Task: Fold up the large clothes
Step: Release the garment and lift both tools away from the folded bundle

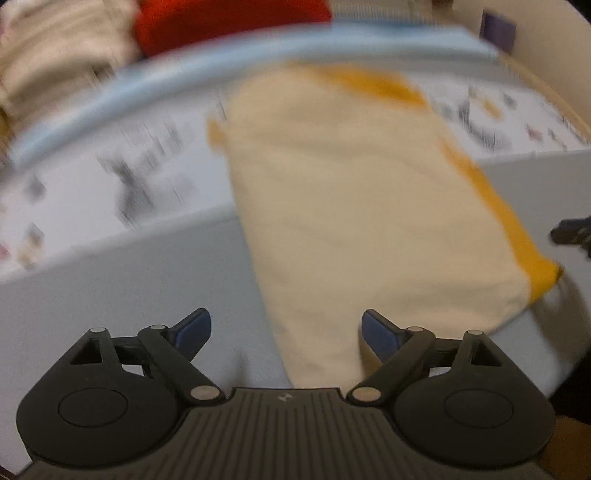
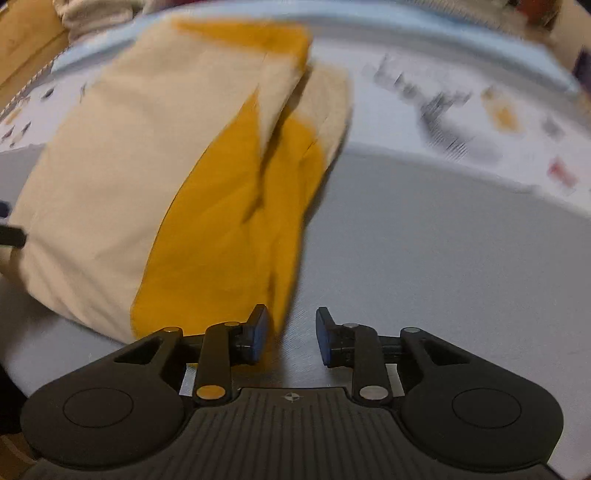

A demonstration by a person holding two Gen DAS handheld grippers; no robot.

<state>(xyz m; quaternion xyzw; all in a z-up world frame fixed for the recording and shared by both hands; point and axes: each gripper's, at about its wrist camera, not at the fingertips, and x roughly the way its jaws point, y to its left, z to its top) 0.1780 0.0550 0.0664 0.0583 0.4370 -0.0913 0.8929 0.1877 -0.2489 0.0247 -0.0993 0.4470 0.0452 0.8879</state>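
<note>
A cream and mustard-yellow garment (image 1: pixel 354 206) lies folded into a long strip on the grey table (image 1: pixel 129 295). My left gripper (image 1: pixel 286 332) is open above its near cream end, with nothing between the fingers. In the right wrist view the garment (image 2: pixel 147 177) lies to the left, its yellow part (image 2: pixel 229 236) reaching toward me. My right gripper (image 2: pixel 291 332) is open and empty over the grey table (image 2: pixel 443 258), its left finger (image 2: pixel 258 332) at the yellow edge. Both views are motion-blurred.
A white patterned sheet (image 1: pixel 110 177) covers the far part of the table, bounded by a light blue band (image 1: pixel 221 62). Red (image 1: pixel 229 22) and beige cloth (image 1: pixel 55 48) lie beyond it. The other gripper shows at the right edge (image 1: pixel 572 232).
</note>
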